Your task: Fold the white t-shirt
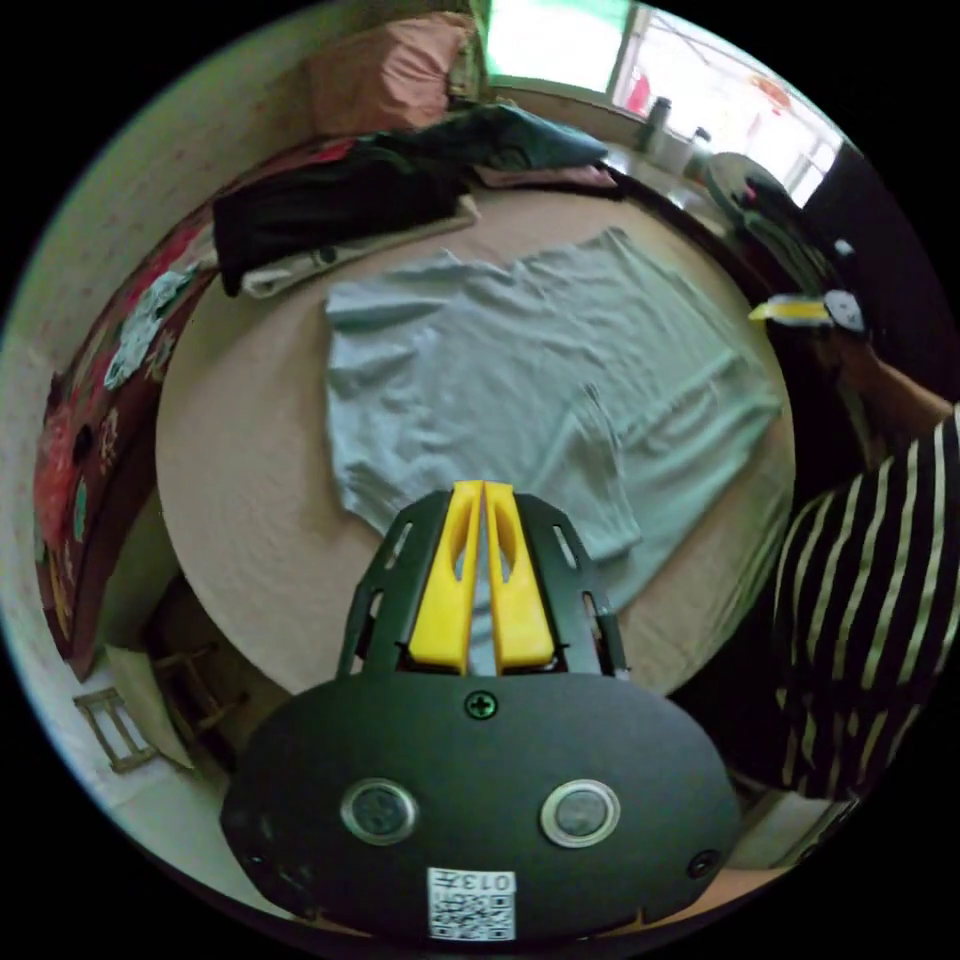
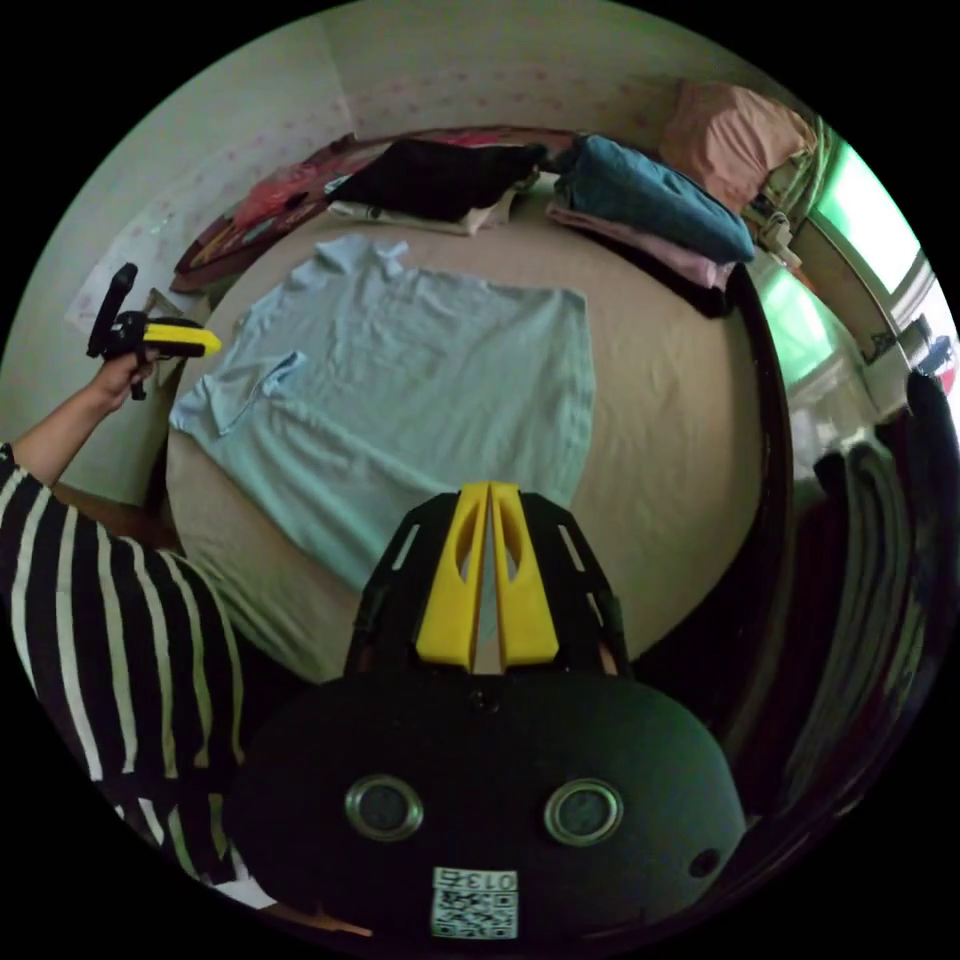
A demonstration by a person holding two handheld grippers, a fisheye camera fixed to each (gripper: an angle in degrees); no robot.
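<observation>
t-shirt [image 1: 520,380]: spread flat on the bed [image 1: 250,480], one sleeve folded inward; long axis runs across in front of both grippers
left gripper [image 1: 483,490]: hangs above the sleeve end; jaws pressed together, holding nothing
right gripper [image 2: 489,492]: above the hem end; jaws together, empty

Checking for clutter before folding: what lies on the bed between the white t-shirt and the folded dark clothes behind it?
Only bare bedsheet separates the white t-shirt from the folded dark clothes, seen in the right gripper view.
</observation>
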